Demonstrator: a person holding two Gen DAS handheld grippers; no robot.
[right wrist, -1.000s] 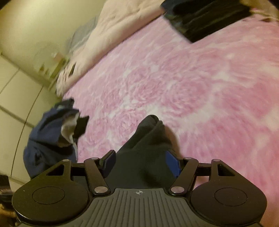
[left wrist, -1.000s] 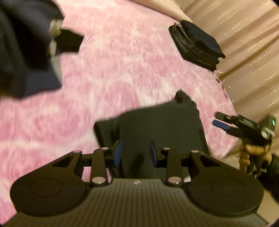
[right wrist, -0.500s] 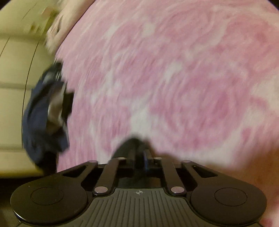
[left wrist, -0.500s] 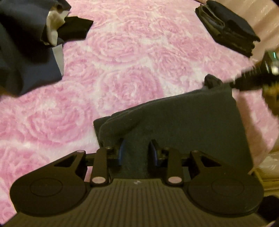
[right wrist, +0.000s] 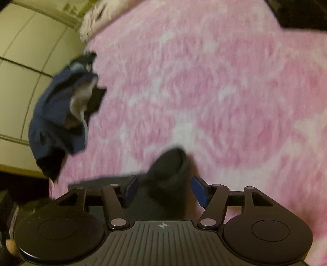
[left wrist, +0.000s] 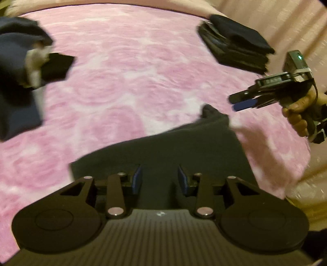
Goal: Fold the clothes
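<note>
A dark grey garment point(left wrist: 173, 151) lies folded on the pink rose-patterned blanket point(left wrist: 130, 81), close in front of me. My left gripper point(left wrist: 159, 178) hovers low over its near edge. Its jaws are opening, with cloth under the gap and the blue pads off it. In the right wrist view the garment's bunched corner point(right wrist: 169, 169) sticks up between the pads of my right gripper point(right wrist: 163, 184). Those jaws are opening too, and the pads stand clear of the cloth. In the left wrist view a hand holds the right gripper point(left wrist: 234, 102) just above that corner.
A crumpled navy pile point(left wrist: 18, 81) point(right wrist: 61, 114) lies at the blanket's left side. A stack of folded dark clothes point(left wrist: 235, 49) point(right wrist: 302, 14) sits at the far right. The bed's edge drops off at the right by a beige curtain point(left wrist: 286, 24). Cream cupboard doors point(right wrist: 24, 51) stand beyond the left side.
The right gripper closed on the garment's corner, then opened and let it go. The left pads have parted. Both grippers moved across the bed, and the garment now lies flatter.
</note>
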